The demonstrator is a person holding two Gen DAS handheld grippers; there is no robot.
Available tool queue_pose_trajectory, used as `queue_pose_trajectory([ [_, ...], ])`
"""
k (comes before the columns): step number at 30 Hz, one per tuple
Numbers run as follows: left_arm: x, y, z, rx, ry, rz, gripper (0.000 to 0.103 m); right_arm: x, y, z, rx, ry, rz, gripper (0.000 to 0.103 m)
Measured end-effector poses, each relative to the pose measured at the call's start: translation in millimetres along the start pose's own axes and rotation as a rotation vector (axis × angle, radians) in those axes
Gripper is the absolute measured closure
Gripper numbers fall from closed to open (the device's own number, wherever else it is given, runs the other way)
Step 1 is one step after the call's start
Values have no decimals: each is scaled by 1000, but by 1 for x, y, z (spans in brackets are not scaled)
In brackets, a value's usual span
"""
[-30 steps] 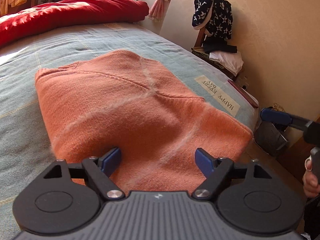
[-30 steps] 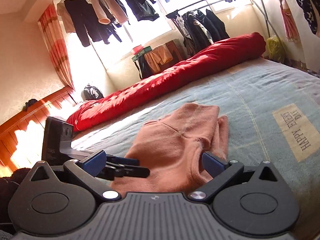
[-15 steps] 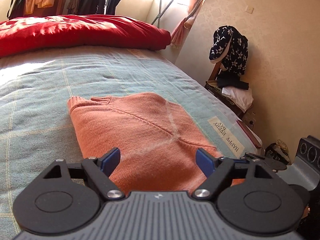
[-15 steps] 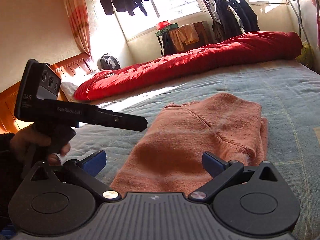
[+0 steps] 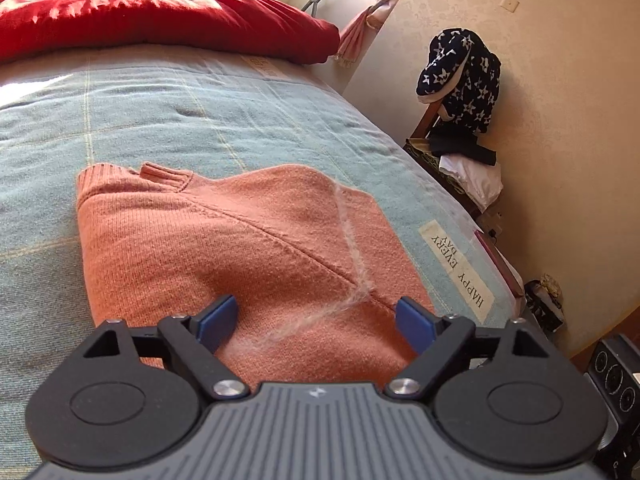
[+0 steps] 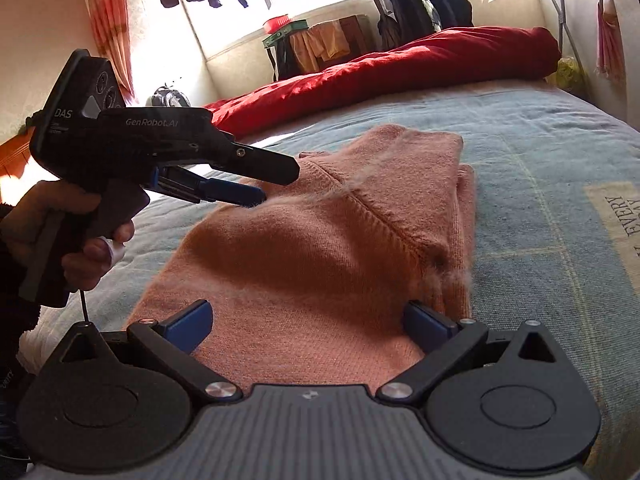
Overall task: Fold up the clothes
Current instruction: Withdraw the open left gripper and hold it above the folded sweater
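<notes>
Left tool point(image 6: 240, 194), marked "GenRobot.AI", hovers over folded sweater point(image 6: 320, 248).

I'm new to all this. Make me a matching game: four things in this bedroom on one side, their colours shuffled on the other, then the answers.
Things:
1. sweater
2. quilt
3. bedspread
4. star-print garment

Colours:
A. pale blue-green
B. navy with white
C. salmon orange
D. red

Pairs: 1-C, 2-D, 3-A, 4-B
</notes>
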State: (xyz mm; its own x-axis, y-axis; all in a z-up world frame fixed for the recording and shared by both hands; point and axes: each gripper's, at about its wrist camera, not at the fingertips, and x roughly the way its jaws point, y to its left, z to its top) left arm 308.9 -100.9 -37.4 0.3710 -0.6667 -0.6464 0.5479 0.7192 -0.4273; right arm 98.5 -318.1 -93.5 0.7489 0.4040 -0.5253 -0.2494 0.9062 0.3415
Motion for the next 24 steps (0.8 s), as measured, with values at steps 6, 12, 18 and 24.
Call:
queue_pose_trajectory([
  [6,11,-5,2,36,28,38,15,-1,1,1,10,-6,1,0],
  [12,10,-9,4,32,30,53,15,-10,3,0,28,-11,-2,0],
  [18,3,-16,6,41,29,74,15,-29,14,12,16,-47,-30,0],
  [24,-36,-25,-1,67,-53,62,8,-24,20,34,-85,-118,-41,0],
])
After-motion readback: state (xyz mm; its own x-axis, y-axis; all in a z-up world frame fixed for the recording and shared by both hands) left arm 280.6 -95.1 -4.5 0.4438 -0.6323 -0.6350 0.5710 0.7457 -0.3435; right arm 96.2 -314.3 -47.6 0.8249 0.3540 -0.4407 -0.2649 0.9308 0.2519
